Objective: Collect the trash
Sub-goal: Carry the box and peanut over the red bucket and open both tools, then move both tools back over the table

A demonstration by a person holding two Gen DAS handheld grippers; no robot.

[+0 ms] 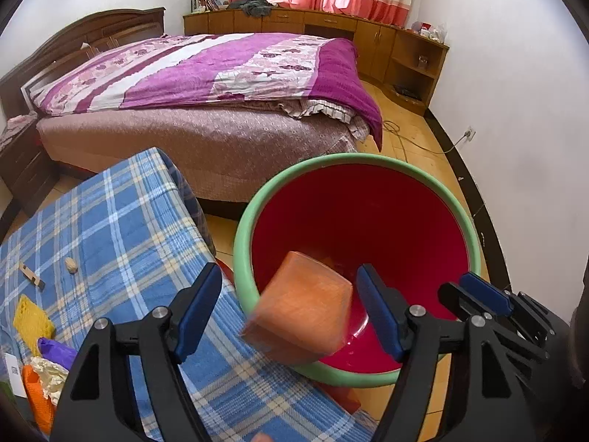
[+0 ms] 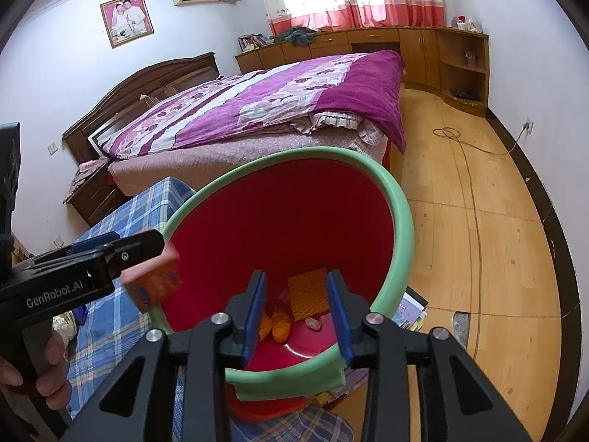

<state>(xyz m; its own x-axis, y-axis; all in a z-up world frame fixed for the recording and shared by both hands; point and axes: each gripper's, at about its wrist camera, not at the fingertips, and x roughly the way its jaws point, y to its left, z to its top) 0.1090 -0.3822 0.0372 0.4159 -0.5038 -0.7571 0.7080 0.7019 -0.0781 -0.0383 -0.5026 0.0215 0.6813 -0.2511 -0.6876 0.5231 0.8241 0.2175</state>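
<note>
A red bin with a green rim (image 1: 331,160) (image 2: 401,228) stands tilted beside the plaid-covered table (image 1: 110,221). My left gripper (image 1: 289,272) (image 2: 147,243) is open above the bin's near edge. A blurred orange box (image 1: 302,316) (image 2: 154,280) is loose between its pads, touching neither. My right gripper (image 2: 296,276) (image 1: 467,287) is over the bin's near rim, pads apart with nothing pressed between them. On the bin's floor lie a yellow mesh piece (image 2: 309,293), an orange wrapper (image 2: 278,326) and a small clear wrapper (image 2: 313,324).
On the table lie a yellow mesh piece (image 1: 33,320), a purple item (image 1: 55,350), crumpled paper (image 1: 48,372), a walnut (image 1: 71,266) and a wooden piece (image 1: 31,276). A bed (image 1: 221,84) lies beyond. Booklets (image 2: 412,309) and a cable (image 2: 475,221) lie on the wooden floor.
</note>
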